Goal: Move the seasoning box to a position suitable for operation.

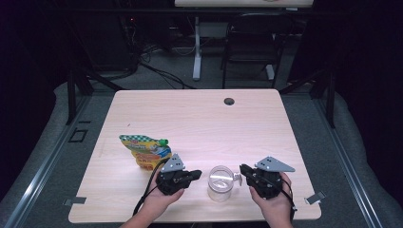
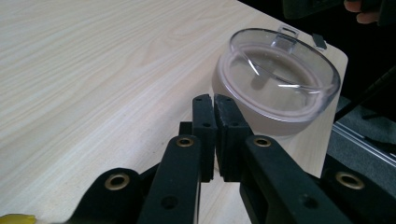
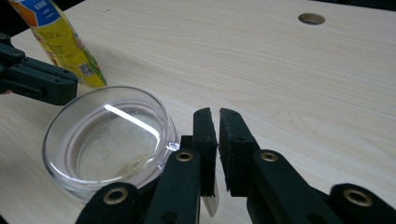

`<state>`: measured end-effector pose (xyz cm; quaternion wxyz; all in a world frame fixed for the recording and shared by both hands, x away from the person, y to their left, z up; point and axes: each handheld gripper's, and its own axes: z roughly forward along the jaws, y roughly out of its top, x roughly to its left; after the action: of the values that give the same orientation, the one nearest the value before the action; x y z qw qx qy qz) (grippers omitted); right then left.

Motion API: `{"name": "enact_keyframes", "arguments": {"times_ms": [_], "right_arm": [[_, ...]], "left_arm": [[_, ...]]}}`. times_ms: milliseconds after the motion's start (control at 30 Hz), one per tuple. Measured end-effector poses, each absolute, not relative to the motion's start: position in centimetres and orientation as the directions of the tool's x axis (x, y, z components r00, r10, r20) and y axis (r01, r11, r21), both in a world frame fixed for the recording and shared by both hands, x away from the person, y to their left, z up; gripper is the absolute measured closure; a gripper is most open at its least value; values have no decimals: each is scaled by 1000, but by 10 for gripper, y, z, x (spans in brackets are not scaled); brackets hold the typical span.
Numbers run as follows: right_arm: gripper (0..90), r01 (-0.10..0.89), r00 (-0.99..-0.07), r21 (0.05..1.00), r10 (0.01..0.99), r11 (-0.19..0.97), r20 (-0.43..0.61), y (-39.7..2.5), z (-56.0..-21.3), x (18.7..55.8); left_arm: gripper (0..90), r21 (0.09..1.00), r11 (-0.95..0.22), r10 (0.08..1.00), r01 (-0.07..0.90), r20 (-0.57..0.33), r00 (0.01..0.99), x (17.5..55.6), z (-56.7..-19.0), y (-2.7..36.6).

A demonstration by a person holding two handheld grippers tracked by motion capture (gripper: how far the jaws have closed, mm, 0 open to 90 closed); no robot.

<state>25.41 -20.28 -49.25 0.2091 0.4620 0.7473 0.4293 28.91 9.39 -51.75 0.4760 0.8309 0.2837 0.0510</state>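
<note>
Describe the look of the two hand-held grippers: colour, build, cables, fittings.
Both are matte black. The left claw and right claw each carry a grey three-cornered plate on top. Each has two flat black rectangular pads on perforated arms with brass-coloured rivets. A black cable trails from the left one. No sleeves are visible.

My right tool (image 3: 215, 122) sits low over the worktop (image 3: 280, 74), its jaws nearly together with only a thin slit between them. Just left of it stands a clear lidded jar (image 3: 109, 140), and the lid's tab lies under the tool's left jaw. Beyond the jar, the left tool (image 3: 37, 81) reaches in, with a yellow pouch (image 3: 60, 42) behind it. Far ahead to the right, I see a hole (image 3: 311, 18) in the worktop.
</note>
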Motion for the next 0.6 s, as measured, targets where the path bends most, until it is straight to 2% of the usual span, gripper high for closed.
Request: {"name": "enact_keyframes", "arguments": {"times_ms": [200,600], "right_arm": [[853,502,-493,840,867,209,79,-201,-491,249],[837,518,-501,830,860,208,97,-196,-495,249]], "left_arm": [[900,806,-437,494,398,-155,856,282,-521,86],[900,801,-452,456,393,-171,874,279,-521,82]]}}
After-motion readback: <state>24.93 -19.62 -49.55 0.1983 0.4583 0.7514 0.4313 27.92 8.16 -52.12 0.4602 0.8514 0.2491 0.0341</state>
